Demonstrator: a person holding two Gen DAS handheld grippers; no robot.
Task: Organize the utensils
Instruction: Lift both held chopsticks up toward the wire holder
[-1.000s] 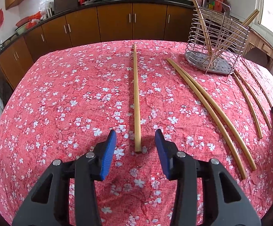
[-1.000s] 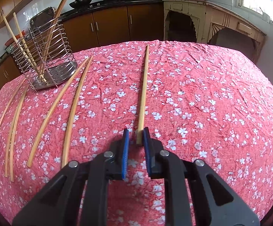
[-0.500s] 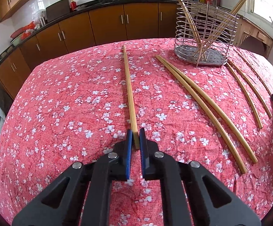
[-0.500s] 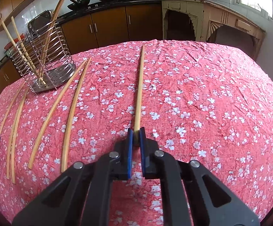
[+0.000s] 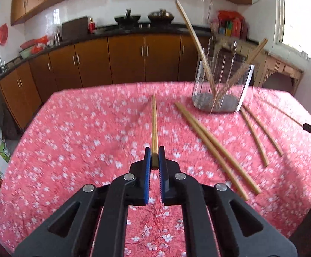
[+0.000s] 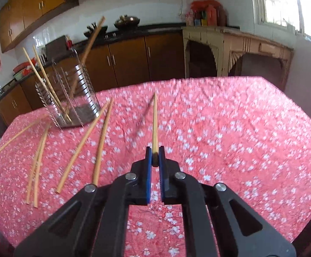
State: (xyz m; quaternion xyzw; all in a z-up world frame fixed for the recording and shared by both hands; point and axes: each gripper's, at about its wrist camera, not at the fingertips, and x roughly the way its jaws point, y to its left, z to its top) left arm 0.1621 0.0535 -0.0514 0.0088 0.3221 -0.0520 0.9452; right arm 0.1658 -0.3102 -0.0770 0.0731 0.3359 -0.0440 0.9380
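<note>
Partly done, judging by the rack (image 5: 221, 85): three sticks already standing in it, leaning against the wire, one long one slanting up to the left and a pair crossing to the right. Still out on the cloth (image 5: 69, 139), seen from the left wrist: a long pair (image 5: 215, 152) just left of the rack's base, running from the rack toward the camera and rightward; a shorter pair (image 5: 260, 137) right of the rack, roughly parallel to the first. From the right wrist, same loose sticks, now on the other side: two thin ones (image 6: 36, 162) well left of and nearer than the rack (image 6: 69, 94), one more thin one slanting out toward the left edge, then a longer pair (image 6: 91, 143) fanning from the rack's right foot toward the camera.

Left gripper (image 5: 154, 160): jaws nearly shut, blue pads clamped on the butt end of a chopstick (image 5: 154, 124). Lifted clear of the cloth, judging by the separate shadow left of it. Long axis straight away from the camera, tip pointing toward the far table edge, left of the rack.

Right gripper (image 6: 154, 158): likewise pinched tight on the butt of a second chopstick (image 6: 154, 122), tip forward, well right of the rack, shadow falling apart from it.

Left to do, as a judgement: swing both held sticks over the rack and drop them in tip first, then gather the loose ones on the cloth. More remaining than finished.
</note>
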